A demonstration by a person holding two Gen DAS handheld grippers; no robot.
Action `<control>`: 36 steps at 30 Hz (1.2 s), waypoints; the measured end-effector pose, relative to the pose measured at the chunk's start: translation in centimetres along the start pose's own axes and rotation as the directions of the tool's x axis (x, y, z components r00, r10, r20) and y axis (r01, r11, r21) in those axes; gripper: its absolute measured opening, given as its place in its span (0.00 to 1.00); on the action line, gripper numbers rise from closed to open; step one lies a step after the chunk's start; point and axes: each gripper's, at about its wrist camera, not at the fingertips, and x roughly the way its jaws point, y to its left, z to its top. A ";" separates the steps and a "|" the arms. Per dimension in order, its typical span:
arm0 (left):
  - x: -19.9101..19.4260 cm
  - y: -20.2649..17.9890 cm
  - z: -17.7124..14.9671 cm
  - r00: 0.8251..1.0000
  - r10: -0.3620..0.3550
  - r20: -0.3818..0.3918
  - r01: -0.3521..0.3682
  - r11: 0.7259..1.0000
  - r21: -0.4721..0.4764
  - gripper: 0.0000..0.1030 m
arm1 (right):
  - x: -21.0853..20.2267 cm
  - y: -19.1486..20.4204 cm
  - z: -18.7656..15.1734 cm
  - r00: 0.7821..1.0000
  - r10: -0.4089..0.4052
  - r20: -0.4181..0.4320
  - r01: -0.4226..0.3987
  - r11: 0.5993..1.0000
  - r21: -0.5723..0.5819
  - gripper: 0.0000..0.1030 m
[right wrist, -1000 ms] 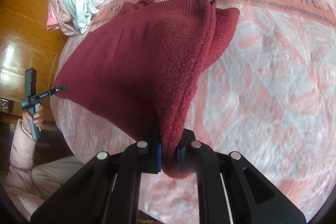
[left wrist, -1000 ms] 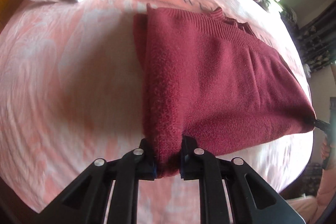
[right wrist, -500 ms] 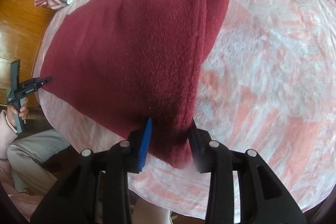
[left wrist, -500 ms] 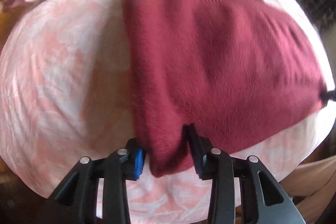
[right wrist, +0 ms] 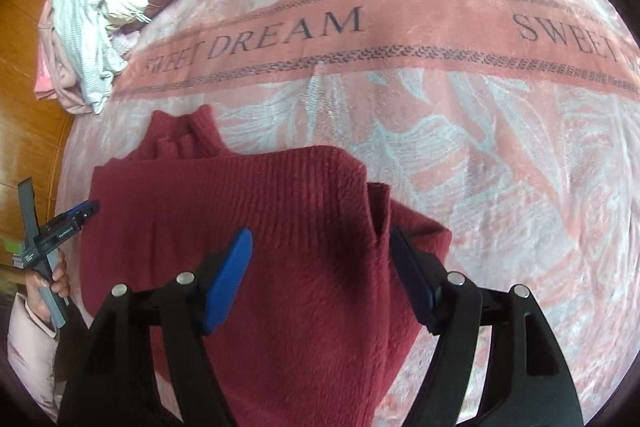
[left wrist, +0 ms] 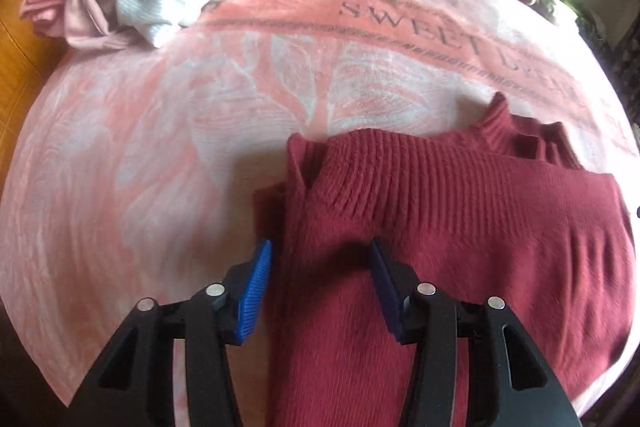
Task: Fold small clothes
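Jaws parted over ribbed, fuzzy maroon sweater (left wrist: 460, 227) on plush blanket (left wrist: 160, 155).

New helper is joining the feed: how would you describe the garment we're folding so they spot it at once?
On the pink blanket lettered SWEET DREAM, look at the near edge, well away from the heap of pale clothes at the far left corner. The sweater lies there alone, folded: the only dark red knit, with a ribbed hem.

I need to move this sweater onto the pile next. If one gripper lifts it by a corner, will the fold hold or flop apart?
The sweater would probably flop open: it is soft knit, with layers lying loose at the ribbed hem. It looks thick and fuzzy, so likely grippy, not slippery. On the plush blanket, pushing would probably bunch it rather than slide it.
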 end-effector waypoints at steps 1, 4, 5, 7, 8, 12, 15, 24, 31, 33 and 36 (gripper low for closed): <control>0.4 0.0 -0.5 1.000 0.000 0.004 0.000 1.000 -0.007 0.49 | 0.5 -0.7 0.2 1.000 0.008 -0.010 -0.008 1.000 0.014 0.69; 1.4 0.1 0.6 0.999 -0.034 0.011 0.035 0.999 -0.029 0.38 | 2.4 -1.8 0.9 0.998 0.057 -0.028 -0.056 0.997 0.048 0.53; 1.4 0.3 0.9 0.999 -0.046 0.008 0.046 0.998 -0.037 0.37 | 2.5 -1.6 0.8 0.997 0.070 -0.028 -0.069 0.997 0.045 0.27; 1.6 0.4 1.4 0.998 -0.064 0.002 0.064 0.996 -0.065 0.33 | 2.2 -1.5 0.8 0.995 0.099 -0.013 -0.099 0.995 0.026 0.06; 1.6 0.5 1.5 0.998 -0.071 -0.002 0.070 0.995 -0.078 0.32 | 1.5 -1.4 0.7 0.996 0.094 0.003 -0.094 0.996 0.009 0.06; 0.9 0.0 2.3 0.995 -0.093 0.031 0.095 0.992 -0.088 0.24 | -1.7 -2.0 1.2 0.989 0.121 0.083 -0.120 0.993 -0.009 0.05; 1.1 -1.0 2.7 0.997 -0.040 0.063 0.043 0.998 -0.045 0.24 | -1.4 -3.0 1.1 0.992 0.094 0.088 -0.095 0.995 0.007 0.05; 1.3 -1.6 2.1 0.998 0.024 0.059 -0.021 0.999 -0.040 0.25 | 0.3 -3.0 0.0 0.998 -0.006 0.057 0.005 1.000 0.023 0.27; -5.3 -2.6 -1.1 0.995 -0.042 0.093 0.048 0.997 -0.066 0.50 | -5.9 -1.2 -4.3 0.998 -0.002 0.063 -0.001 0.999 0.041 0.38; -7.4 -3.6 -2.7 0.992 -0.038 0.119 0.041 0.999 -0.029 0.60 | -6.9 -0.9 -6.9 0.999 -0.003 0.043 0.000 0.998 0.062 0.43; -9.8 -4.5 -5.7 0.990 -0.054 0.127 0.054 0.999 0.000 0.67 | -7.4 -0.2 -10.5 1.000 -0.018 0.003 0.018 0.998 0.068 0.45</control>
